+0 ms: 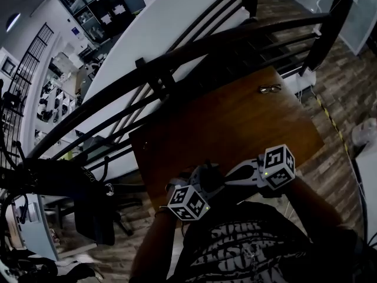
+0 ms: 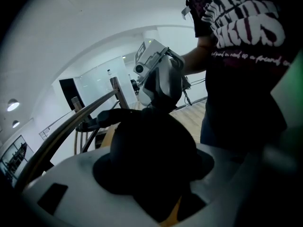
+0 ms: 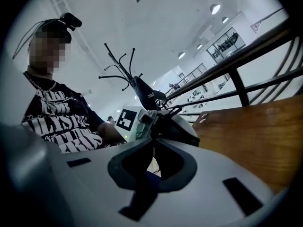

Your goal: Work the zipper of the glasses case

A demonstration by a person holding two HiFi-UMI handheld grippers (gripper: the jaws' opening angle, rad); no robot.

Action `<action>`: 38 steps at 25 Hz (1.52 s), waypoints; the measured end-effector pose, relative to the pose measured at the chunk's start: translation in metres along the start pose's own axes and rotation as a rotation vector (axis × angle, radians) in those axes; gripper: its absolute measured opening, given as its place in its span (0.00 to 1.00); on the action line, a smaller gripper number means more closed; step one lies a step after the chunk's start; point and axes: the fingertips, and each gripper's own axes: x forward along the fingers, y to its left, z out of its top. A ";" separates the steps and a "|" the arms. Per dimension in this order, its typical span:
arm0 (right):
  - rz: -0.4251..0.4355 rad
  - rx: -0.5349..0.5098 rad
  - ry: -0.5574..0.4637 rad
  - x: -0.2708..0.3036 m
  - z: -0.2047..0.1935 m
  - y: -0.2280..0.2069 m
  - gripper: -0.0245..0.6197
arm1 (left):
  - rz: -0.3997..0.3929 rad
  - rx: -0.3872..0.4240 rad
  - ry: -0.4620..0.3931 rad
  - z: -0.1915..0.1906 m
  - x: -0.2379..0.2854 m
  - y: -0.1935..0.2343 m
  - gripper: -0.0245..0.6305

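Left tool (image 1: 200,184) wide, clamped round dark case (image 2: 151,150) by worktop's (image 1: 235,122) near edge | right tool (image 3: 152,143) pinched shut at case top, pull unseen | step: zipper grab, likely | next: steady draw along seam, case braced

Your glasses case (image 2: 151,145) is dark and domed, near the 6 o'clock edge of the table (image 1: 235,122), its zipper indistinct
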 end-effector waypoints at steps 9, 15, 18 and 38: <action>0.008 0.119 -0.022 0.015 0.001 -0.003 0.04 | 0.016 -0.058 -0.086 0.001 -0.029 -0.006 0.43; 0.008 0.146 -0.024 0.031 -0.001 0.002 0.04 | -0.010 -0.111 -0.212 0.005 -0.055 -0.013 0.43; 0.024 0.160 -0.047 0.039 0.003 0.009 0.04 | -0.030 -0.142 -0.292 0.012 -0.070 -0.016 0.43; 0.117 0.263 -0.117 0.057 0.008 0.045 0.04 | -0.182 -0.172 -0.644 0.070 -0.155 -0.019 0.43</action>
